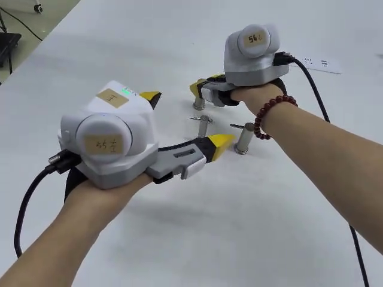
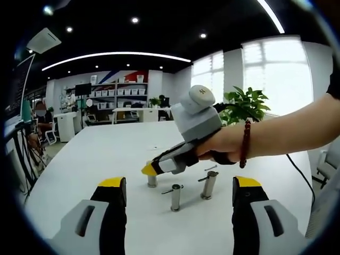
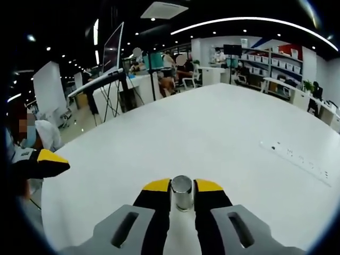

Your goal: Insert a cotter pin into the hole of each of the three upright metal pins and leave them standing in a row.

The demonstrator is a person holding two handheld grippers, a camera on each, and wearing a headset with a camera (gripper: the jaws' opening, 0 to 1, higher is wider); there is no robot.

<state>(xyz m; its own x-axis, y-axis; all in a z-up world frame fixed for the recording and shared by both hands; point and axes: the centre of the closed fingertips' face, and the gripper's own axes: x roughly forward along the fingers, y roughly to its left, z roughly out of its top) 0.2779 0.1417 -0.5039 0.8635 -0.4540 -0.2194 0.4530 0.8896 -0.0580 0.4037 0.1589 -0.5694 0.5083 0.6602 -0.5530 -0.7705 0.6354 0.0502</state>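
Note:
Three short upright metal pins stand in a row on the white table (image 1: 251, 227). The far pin (image 1: 198, 105) (image 2: 152, 180) (image 3: 181, 192) sits between the yellow tips of my right gripper (image 1: 198, 89) (image 3: 182, 187), which is shut on it. The middle pin (image 1: 203, 126) (image 2: 175, 197) and the near pin (image 1: 243, 139) (image 2: 209, 185) each carry a cotter pin sticking out sideways near the top. My left gripper (image 1: 185, 118) (image 2: 179, 186) hangs open and empty just in front of the row, its jaws spread wide.
A white power strip (image 1: 323, 63) (image 3: 297, 156) lies on the table beyond the right gripper. Black cables trail from both grippers, one past the right forearm (image 1: 311, 137). An office with shelves and people lies far behind the table.

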